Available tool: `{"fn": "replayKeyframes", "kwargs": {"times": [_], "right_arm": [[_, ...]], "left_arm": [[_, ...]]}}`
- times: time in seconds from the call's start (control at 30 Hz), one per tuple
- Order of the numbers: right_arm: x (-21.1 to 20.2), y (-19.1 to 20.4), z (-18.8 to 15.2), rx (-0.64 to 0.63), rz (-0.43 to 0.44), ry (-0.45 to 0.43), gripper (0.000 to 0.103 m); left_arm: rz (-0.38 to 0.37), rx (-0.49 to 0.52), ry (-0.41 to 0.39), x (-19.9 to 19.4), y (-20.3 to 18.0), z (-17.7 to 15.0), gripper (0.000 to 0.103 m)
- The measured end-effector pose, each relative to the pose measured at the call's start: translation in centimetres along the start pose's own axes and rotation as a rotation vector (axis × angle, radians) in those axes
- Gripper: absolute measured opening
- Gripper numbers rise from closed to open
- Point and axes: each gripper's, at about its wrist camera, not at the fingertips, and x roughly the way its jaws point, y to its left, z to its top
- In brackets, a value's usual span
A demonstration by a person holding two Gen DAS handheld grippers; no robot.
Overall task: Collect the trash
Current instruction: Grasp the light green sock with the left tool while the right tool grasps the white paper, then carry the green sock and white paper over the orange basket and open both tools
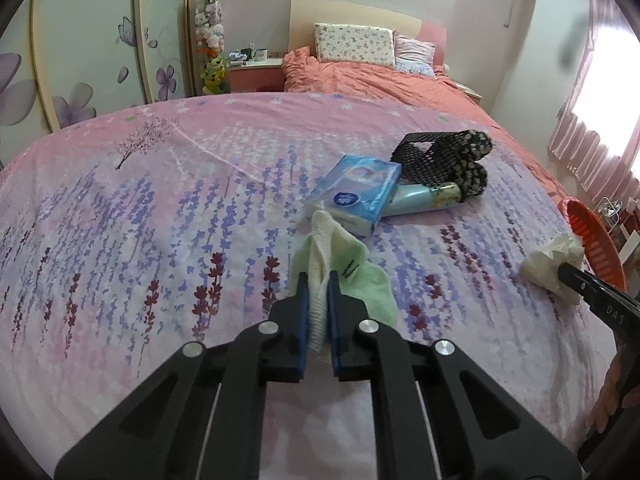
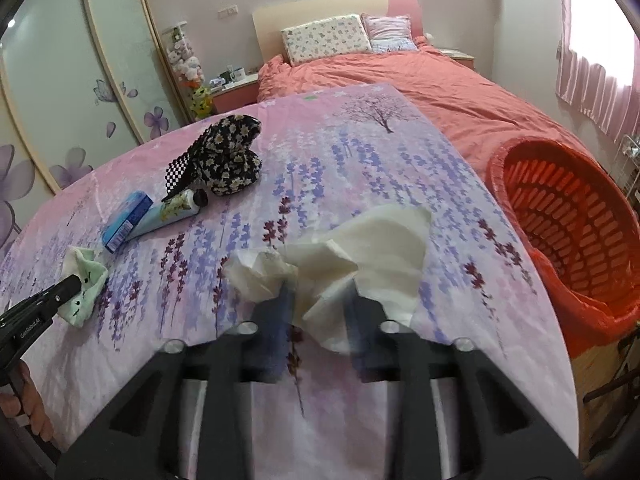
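My left gripper (image 1: 318, 284) is shut on a pale green and cream cloth (image 1: 344, 268) lying on the pink flowered bedspread (image 1: 160, 208); it also shows in the right wrist view (image 2: 86, 280). My right gripper (image 2: 320, 292) has its blurred fingers on either side of crumpled white tissue (image 2: 340, 256), and I cannot tell whether they grip it. The tissue also shows in the left wrist view (image 1: 554, 262) at the right gripper's tip. An orange-red slatted basket (image 2: 572, 224) with a red liner stands at the bed's right edge.
A blue tissue pack (image 1: 354, 192), a light blue tube (image 1: 424, 198) and a black flowered hair band (image 1: 448, 160) lie together mid-bed. An orange duvet (image 2: 420, 80) and pillows lie beyond. A wardrobe with purple flowers (image 1: 80, 60) stands left.
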Motion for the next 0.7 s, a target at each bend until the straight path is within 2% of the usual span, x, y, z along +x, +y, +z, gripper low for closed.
{"fn": "replayKeyframes", "kwargs": {"times": [0.13, 0.3, 0.33, 0.4, 0.7], "right_arm": [[-0.2, -0.5, -0.2, 0.006, -0.002, 0.007, 0.025], [0.4, -0.7, -0.9, -0.015, -0.016, 0.028, 0.03], [0.5, -0.8, -0.9, -0.013, -0.01, 0.031, 0.026], [0.3, -0.7, -0.9, -0.035, -0.013, 0.028, 0.024], [-5.5, -2.1, 0.9, 0.009, 0.029, -0.132, 0.023]], "left_arm": [[-0.007, 0.017, -0.019, -1.2, -1.0, -0.1, 0.01], [-0.015, 0.018, 0.006, -1.1, -1.9, -0.4, 0.01], [-0.019, 0.016, 0.006, -1.1, -1.9, -0.4, 0.01], [-0.024, 0.022, -0.002, -1.5, -2.4, -0.3, 0.01], [-0.063, 0.043, -0.075, -4.5, -5.0, 1.4, 0.01]]}}
